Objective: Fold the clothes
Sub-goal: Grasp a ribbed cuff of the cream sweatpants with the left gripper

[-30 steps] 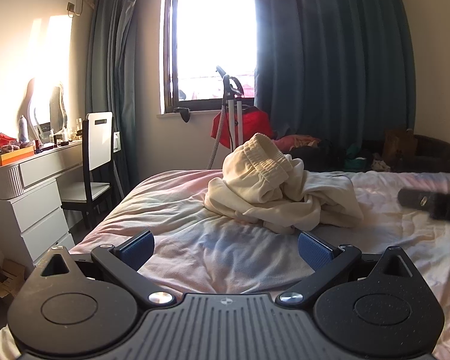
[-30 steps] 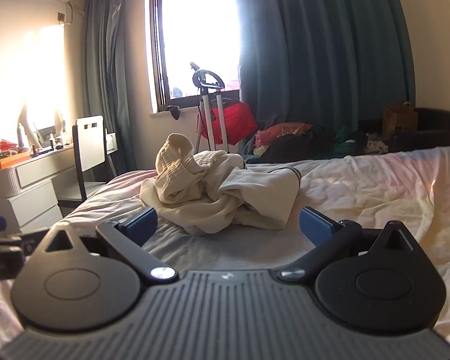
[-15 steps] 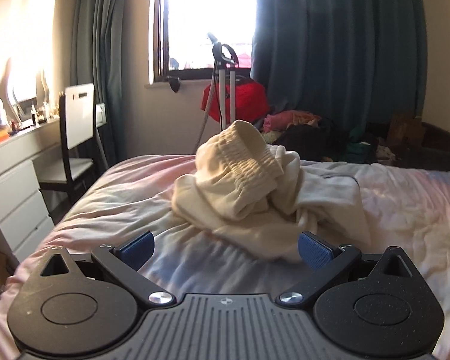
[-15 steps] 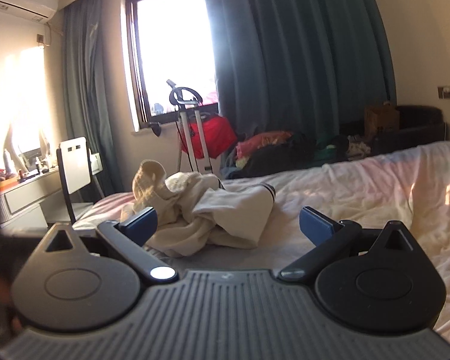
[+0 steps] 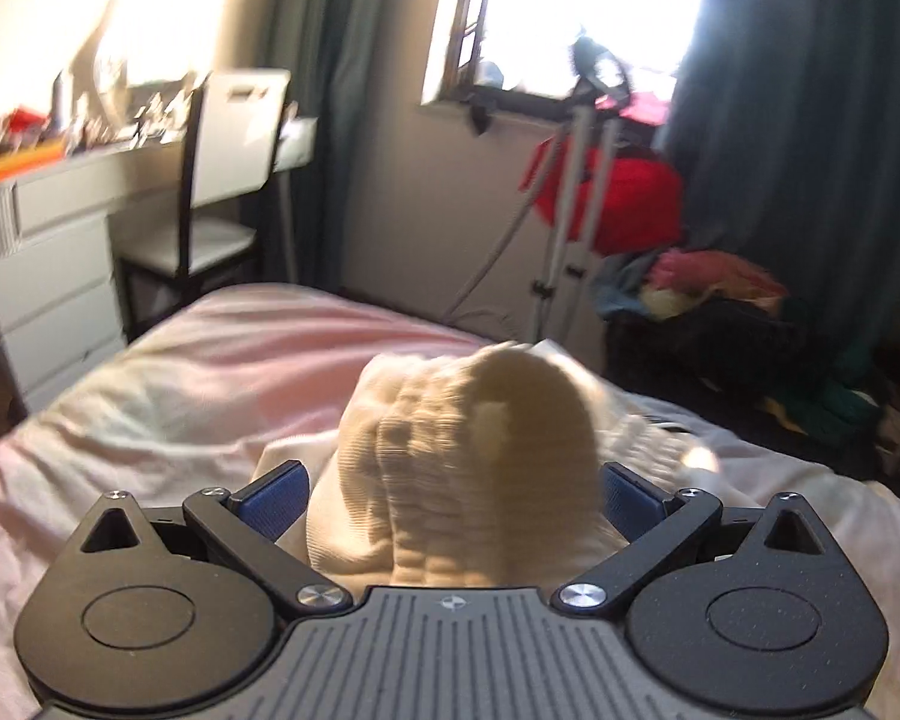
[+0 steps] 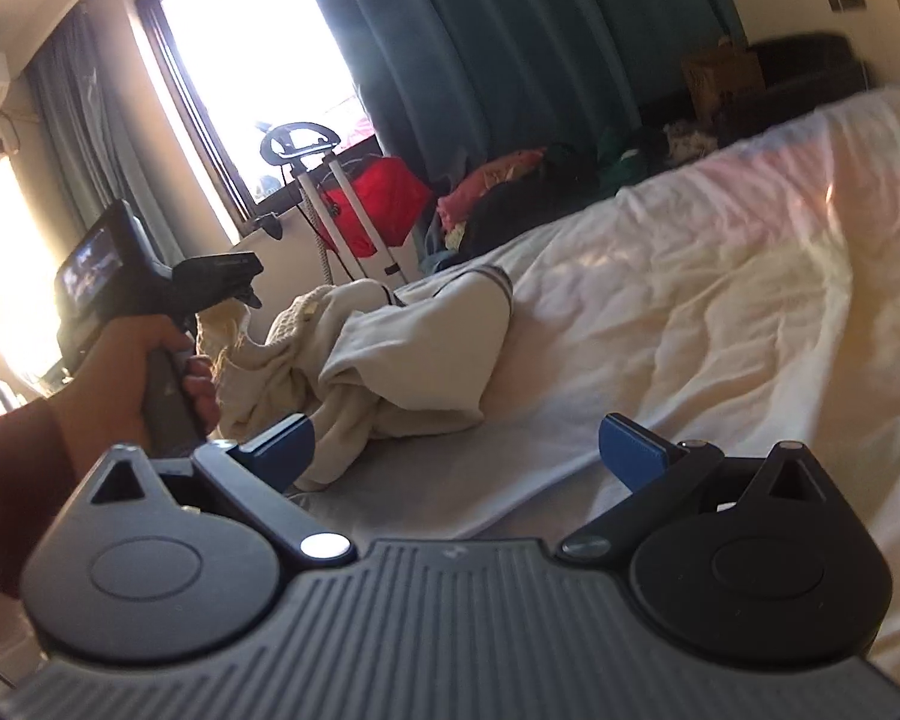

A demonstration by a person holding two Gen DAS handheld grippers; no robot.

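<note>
Bed [image 6: 720, 300]: right view shows its wide bare sheet.
Clothes [image 5: 468, 468]: cream heap at the bed's left end; left view shows only a ribbed fold.
Left gripper [image 5: 450, 489]: wide open around that fold.
Right gripper [image 6: 456, 450]: wide open, empty, beside the heap.
Hand [image 6: 126, 384]: right view only.

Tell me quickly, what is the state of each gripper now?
Left gripper: open, the cream garment's ribbed bunch between its fingers, not clamped.
Right gripper: open, holding nothing.

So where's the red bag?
In the left wrist view, the red bag sits upper right, under the window, behind the white stand.
</note>
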